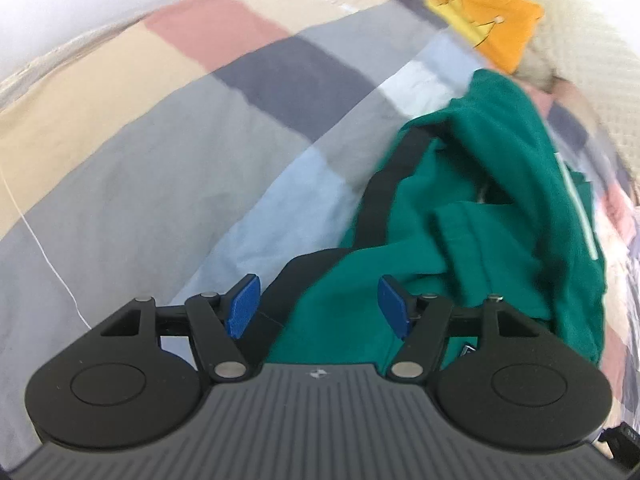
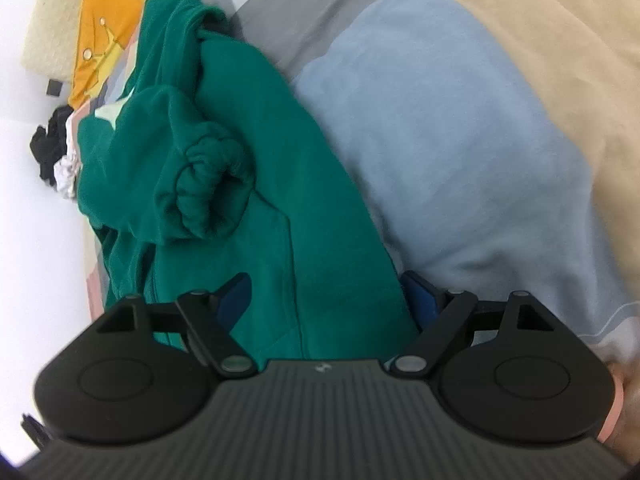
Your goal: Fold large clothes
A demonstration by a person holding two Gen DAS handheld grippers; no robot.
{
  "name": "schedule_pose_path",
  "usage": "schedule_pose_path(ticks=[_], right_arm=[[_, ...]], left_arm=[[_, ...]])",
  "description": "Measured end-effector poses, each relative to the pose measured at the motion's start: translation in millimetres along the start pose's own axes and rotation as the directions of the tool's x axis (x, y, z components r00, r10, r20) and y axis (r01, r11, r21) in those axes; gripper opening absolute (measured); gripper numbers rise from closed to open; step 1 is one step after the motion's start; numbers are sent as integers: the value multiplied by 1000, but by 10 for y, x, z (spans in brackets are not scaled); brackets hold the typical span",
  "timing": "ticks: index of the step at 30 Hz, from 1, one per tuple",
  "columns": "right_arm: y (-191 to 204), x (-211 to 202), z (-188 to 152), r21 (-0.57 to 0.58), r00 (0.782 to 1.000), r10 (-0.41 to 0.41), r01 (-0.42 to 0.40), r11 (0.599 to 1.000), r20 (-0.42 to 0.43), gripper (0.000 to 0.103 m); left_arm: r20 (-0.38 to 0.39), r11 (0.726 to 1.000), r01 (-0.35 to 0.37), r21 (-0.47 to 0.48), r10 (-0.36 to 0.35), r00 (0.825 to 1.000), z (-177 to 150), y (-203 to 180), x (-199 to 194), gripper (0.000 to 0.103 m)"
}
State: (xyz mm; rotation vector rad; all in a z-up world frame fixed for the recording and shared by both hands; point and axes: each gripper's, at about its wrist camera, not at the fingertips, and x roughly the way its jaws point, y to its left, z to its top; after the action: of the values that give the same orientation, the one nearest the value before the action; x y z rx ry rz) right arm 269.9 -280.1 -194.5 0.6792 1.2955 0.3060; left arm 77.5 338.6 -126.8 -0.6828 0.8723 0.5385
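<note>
A crumpled green garment (image 1: 472,216) with a black stripe lies on a bed with a patchwork cover (image 1: 180,140). My left gripper (image 1: 318,306) is open, its blue pads (image 1: 242,306) either side of the garment's near edge, just above it. In the right wrist view the same green garment (image 2: 248,184) lies bunched, a gathered cuff on top. My right gripper (image 2: 328,300) is open wide, its jaws straddling the garment's near end; the cloth fills the gap between them.
An orange cushion (image 1: 484,16) and a cream knitted blanket (image 1: 580,40) lie at the far end of the bed. A dark bundle (image 2: 50,148) and white wall show beyond the bed's edge. The patchwork cover (image 2: 460,120) spreads to the right.
</note>
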Motion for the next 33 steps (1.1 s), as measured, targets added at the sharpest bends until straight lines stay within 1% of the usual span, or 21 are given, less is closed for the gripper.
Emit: schedule_pose_path(ticks=[1, 3, 6, 7, 9, 11, 13, 15, 17, 18, 19, 21, 24, 25, 27, 28, 29, 30, 31, 33], right_arm=[[11, 2, -7, -2, 1000, 12, -12, 1000, -4, 84], [3, -22, -20, 7, 997, 71, -71, 997, -10, 85], [19, -68, -36, 17, 985, 170, -170, 985, -3, 85], [52, -84, -49, 5, 977, 211, -211, 977, -2, 85], [136, -101, -80, -35, 968, 250, -250, 968, -6, 84], [212, -97, -121, -78, 971, 240, -240, 968, -5, 84], [233, -53, -130, -86, 979, 201, -201, 976, -9, 84], [210, 6, -111, -70, 990, 139, -139, 988, -12, 84], [146, 32, -101, -47, 997, 73, -73, 996, 6, 84], [128, 58, -86, -34, 998, 62, -62, 998, 5, 84], [113, 66, -77, -34, 998, 70, -70, 997, 0, 84], [173, 124, -95, -74, 998, 59, -60, 995, -10, 84], [199, 176, -134, -79, 999, 52, -51, 996, 8, 83], [194, 184, -140, -75, 998, 66, -65, 995, 16, 81], [177, 179, -143, -84, 997, 76, -75, 994, 8, 62], [175, 165, -159, -95, 998, 67, -66, 993, 7, 56], [195, 170, -168, -110, 998, 55, -54, 992, 7, 42], [217, 177, -166, -122, 999, 54, -53, 991, 5, 32], [237, 173, -177, -136, 998, 62, -61, 989, 2, 30], [251, 126, -186, -149, 996, 92, -88, 985, 19, 25]], left_arm=[[-28, 1000, 3, -5, -3, 1000, 14, -1, 68, 70], [-64, 1000, -6, -13, 5, 998, 35, 15, 179, 70], [-84, 999, -33, -35, 30, 996, 41, 41, 251, 70], [-86, 999, -35, -33, 32, 996, 42, 43, 257, 70], [-86, 999, -41, -27, 38, 996, 42, 46, 269, 70], [-97, 998, -50, -30, 46, 994, 49, 64, 291, 70], [-102, 998, -57, -32, 53, 993, 52, 72, 327, 70], [-112, 997, -61, -38, 56, 992, 56, 100, 385, 70], [-120, 996, -74, -45, 69, 990, 61, 123, 441, 70], [-122, 996, -77, -49, 70, 990, 63, 133, 466, 70], [-128, 996, -73, -54, 66, 990, 66, 142, 495, 70], [-142, 995, -70, -67, 60, 988, 71, 159, 548, 70], [-163, 995, -57, -83, 43, 986, 71, 181, 639, 70], [-172, 995, -54, -88, 38, 984, 72, 192, 674, 70], [-185, 995, -48, -91, 30, 982, 69, 200, 713, 70], [-187, 995, -46, -86, 29, 982, 66, 195, 718, 70], [-191, 996, -43, -75, 28, 981, 62, 180, 723, 69], [-195, 997, -41, -63, 28, 980, 56, 162, 721, 67], [-197, 998, -42, -52, 31, 980, 50, 145, 718, 61], [-201, 999, -49, -22, 43, 979, 40, 98, 697, 55]])
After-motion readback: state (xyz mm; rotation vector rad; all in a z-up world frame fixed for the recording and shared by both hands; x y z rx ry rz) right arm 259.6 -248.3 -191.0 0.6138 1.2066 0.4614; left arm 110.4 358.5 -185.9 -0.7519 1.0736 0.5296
